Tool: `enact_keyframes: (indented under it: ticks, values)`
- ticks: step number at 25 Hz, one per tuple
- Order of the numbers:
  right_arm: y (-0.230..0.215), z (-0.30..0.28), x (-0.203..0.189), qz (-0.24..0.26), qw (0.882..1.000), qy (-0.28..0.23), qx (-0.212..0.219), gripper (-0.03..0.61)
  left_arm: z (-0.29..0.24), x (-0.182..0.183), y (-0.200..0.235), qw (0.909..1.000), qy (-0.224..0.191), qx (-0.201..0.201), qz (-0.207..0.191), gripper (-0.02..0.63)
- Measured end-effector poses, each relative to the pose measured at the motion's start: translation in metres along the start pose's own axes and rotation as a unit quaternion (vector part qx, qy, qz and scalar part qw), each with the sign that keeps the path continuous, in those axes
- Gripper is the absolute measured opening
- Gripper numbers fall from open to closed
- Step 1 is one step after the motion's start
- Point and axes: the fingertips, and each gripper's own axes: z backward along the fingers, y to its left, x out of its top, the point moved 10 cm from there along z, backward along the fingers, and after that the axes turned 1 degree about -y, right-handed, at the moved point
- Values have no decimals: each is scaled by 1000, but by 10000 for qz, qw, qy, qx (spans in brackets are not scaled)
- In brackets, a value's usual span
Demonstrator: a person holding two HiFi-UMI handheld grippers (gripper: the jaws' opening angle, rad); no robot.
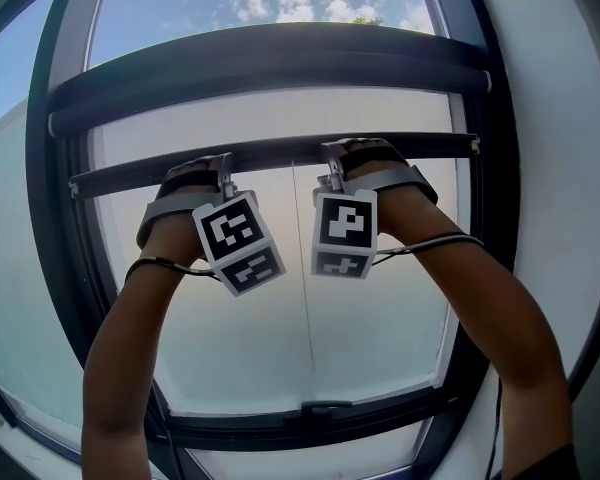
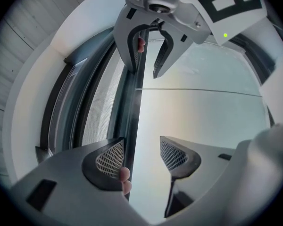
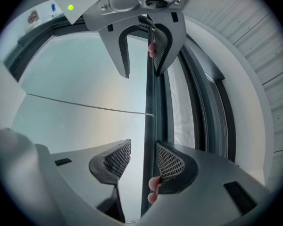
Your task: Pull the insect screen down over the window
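The insect screen's dark pull bar (image 1: 280, 153) crosses the window below its roller housing (image 1: 270, 63), with a short band of mesh (image 1: 280, 113) drawn out between them. Both grippers are raised to the bar. My left gripper (image 1: 223, 171) stands open, and the pull bar (image 2: 132, 102) runs between its jaws against the left pad (image 2: 111, 158). My right gripper (image 1: 332, 165) is also open, with the pull bar (image 3: 148, 126) next to its right pad (image 3: 173, 161). A person's fingertips (image 2: 125, 175) hook the bar at each gripper. Mesh (image 3: 181, 102) shows beside the bar.
A thin pull cord (image 1: 306, 288) hangs from the bar's middle down the glass. The dark window frame (image 1: 65, 268) curves round both sides, and a handle (image 1: 325, 408) sits on the lower rail. White wall (image 1: 565, 168) lies to the right.
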Motion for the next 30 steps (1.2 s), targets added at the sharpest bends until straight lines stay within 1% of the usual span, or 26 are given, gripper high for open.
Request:
enact_keyframes:
  ticks: [4, 7, 8, 10, 13, 19, 23, 30]
  values:
    - [13, 7, 0, 22, 10000, 1, 71, 169, 7, -1, -9, 9996, -153, -106, 211, 237]
    - [17, 10, -1, 50, 10000, -40, 9, 168, 10, -1, -9, 9993, -215, -100, 281, 194]
    - [17, 10, -2, 26, 9999, -73, -72, 156, 11, -1, -9, 9994, -220, -63, 270, 186]
    - [14, 11, -3, -4, 9997, -112, -225, 87, 12, -1, -8, 9995, -218, -17, 249, 177]
    - [15, 10, -3, 11, 9996, -93, -261, 86, 11, -1, -7, 9996, -187, 28, 200, 149]
    - [15, 12, -3, 7, 9996, -85, -267, 86, 13, 1, -8, 9999, -127, 11, 111, 149]
    - [13, 14, 2, -197, 9991, -260, -253, 84, 13, 0, -10, 9998, -106, -68, 120, 146]
    - [33, 19, 2, -36, 9999, -100, -65, 83, 19, -4, -24, 9998, -140, -63, 104, 91]
